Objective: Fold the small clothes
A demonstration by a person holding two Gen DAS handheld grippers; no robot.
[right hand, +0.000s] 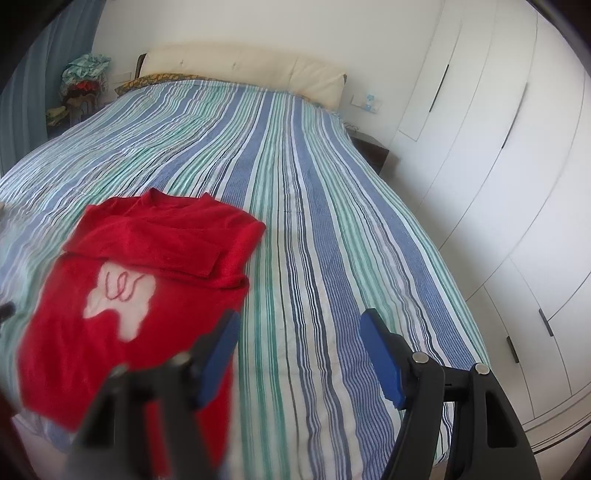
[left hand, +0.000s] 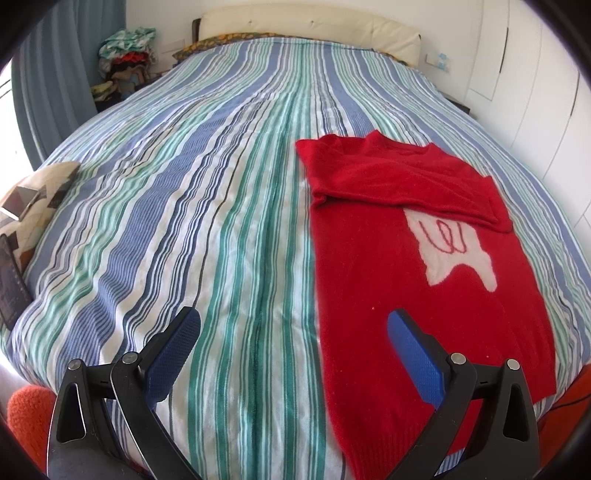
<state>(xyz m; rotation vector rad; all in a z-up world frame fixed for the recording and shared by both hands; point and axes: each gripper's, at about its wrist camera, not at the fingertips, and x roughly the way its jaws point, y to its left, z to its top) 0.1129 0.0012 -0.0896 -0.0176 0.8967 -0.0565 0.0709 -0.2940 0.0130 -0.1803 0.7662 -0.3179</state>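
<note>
A small red sweater [left hand: 399, 266] with a white motif lies flat on the striped bed cover [left hand: 207, 206]. Its sleeves are folded across the chest. It also shows in the right wrist view [right hand: 122, 295], at the left. My left gripper [left hand: 291, 325] is open and empty, held above the bed's near edge at the sweater's left hem corner. My right gripper [right hand: 299, 332] is open and empty, above the bed just right of the sweater's lower right side; its left finger looks blurred.
White wardrobe doors [right hand: 498, 184] run along the bed's right side. A cream headboard [left hand: 306, 22] and a pile of clothes [left hand: 125, 55] are at the far end. A patterned cushion [left hand: 33, 199] lies at the bed's left edge. A dark nightstand [right hand: 373, 147] stands by the wardrobe.
</note>
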